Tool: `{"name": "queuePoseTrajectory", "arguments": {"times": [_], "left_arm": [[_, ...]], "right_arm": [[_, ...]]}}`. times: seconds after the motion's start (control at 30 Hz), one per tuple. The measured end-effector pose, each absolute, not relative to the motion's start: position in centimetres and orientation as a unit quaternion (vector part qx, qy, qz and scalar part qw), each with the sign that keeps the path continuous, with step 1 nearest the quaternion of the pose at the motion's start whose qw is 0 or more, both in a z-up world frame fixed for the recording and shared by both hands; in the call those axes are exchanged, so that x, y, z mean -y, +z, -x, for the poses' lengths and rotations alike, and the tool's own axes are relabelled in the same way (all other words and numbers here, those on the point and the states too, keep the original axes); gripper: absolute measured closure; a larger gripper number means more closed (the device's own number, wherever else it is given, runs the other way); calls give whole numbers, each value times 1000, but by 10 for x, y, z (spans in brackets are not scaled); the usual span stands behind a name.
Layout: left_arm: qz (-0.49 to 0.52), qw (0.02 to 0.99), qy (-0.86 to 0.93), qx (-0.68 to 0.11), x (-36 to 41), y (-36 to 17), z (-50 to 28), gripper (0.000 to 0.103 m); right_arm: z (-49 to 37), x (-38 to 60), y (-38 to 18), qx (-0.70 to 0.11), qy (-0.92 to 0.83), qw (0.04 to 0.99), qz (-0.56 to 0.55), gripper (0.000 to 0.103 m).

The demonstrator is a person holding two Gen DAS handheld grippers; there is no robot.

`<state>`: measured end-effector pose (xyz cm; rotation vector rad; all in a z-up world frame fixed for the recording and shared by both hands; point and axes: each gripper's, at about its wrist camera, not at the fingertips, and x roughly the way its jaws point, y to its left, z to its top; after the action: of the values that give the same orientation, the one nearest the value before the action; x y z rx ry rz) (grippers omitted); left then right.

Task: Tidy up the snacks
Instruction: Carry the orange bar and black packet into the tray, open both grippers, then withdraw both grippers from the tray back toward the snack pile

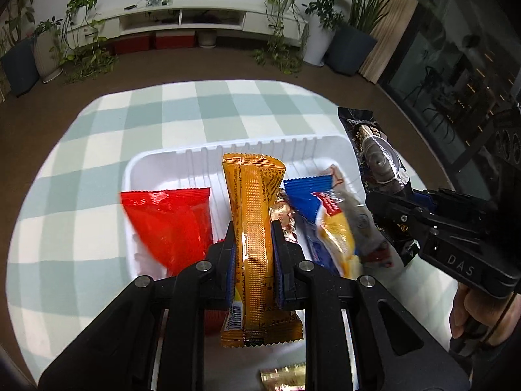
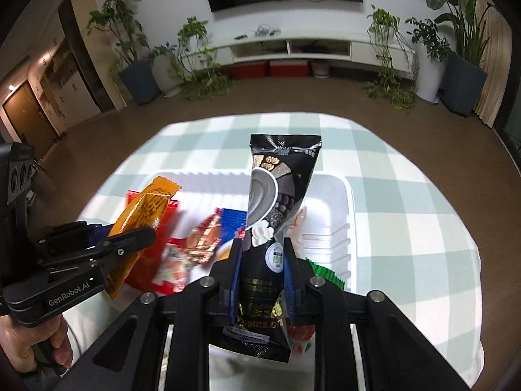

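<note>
My left gripper (image 1: pixel 254 247) is shut on an orange snack packet (image 1: pixel 254 202) and holds it upright over the white tray (image 1: pixel 156 163). In the tray lie a red packet (image 1: pixel 169 221), a blue and yellow packet (image 1: pixel 325 224) and a small brown wrapped sweet (image 1: pixel 283 211). My right gripper (image 2: pixel 263 260) is shut on a black snack packet (image 2: pixel 276 189) and holds it over the tray's right half (image 2: pixel 338 202). The left wrist view shows that black packet (image 1: pixel 377 163) at the tray's right edge. The right wrist view shows the orange packet (image 2: pixel 143 208) at the left.
The tray stands on a green and white checked tablecloth (image 1: pixel 97 150). A gold wrapper (image 1: pixel 283 374) lies near the front edge, and a green wrapper (image 2: pixel 325 272) lies beside the tray under my right gripper. Potted plants and a white TV bench stand beyond the table.
</note>
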<state>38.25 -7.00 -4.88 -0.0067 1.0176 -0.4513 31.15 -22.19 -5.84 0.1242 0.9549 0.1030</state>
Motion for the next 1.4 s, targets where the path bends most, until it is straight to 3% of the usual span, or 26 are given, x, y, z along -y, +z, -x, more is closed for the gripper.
{"name": "queuePoseTrajectory", "arguments": {"times": [0.57, 0.67, 0.77, 0.83, 0.97, 1.0, 1.07, 1.13, 1.2, 1.4], "left_arm": [[-11, 839, -212, -501, 91, -88, -395, 85], [-4, 837, -220, -500, 89, -85, -393, 81], [-4, 840, -225, -494, 87, -79, -388, 70], [-5, 846, -224, -484, 85, -72, -383, 54], [-11, 856, -228, -465, 79, -53, -368, 42], [-13, 859, -227, -459, 76, -47, -362, 34], [-7, 865, -226, -447, 67, -35, -349, 23], [4, 871, -225, -437, 55, -23, -333, 5], [17, 877, -223, -425, 41, -14, -315, 0], [35, 890, -210, -404, 4, -2, -254, 0]], "right_arm": [[-320, 216, -101, -487, 49, 872, -20, 78], [-319, 216, -102, -489, 45, 871, -20, 74], [-318, 217, -99, -486, 36, 873, -20, 63], [-316, 218, -94, -478, 30, 878, -18, 57], [-305, 221, -77, -460, 23, 887, -21, 49], [-302, 222, -74, -457, 22, 889, -22, 46], [-292, 225, -64, -448, 22, 893, -34, 38], [-274, 232, -52, -434, 31, 898, -70, 18], [-257, 239, -44, -420, 42, 900, -107, 9], [-191, 256, -36, -393, 65, 894, -205, 6]]}}
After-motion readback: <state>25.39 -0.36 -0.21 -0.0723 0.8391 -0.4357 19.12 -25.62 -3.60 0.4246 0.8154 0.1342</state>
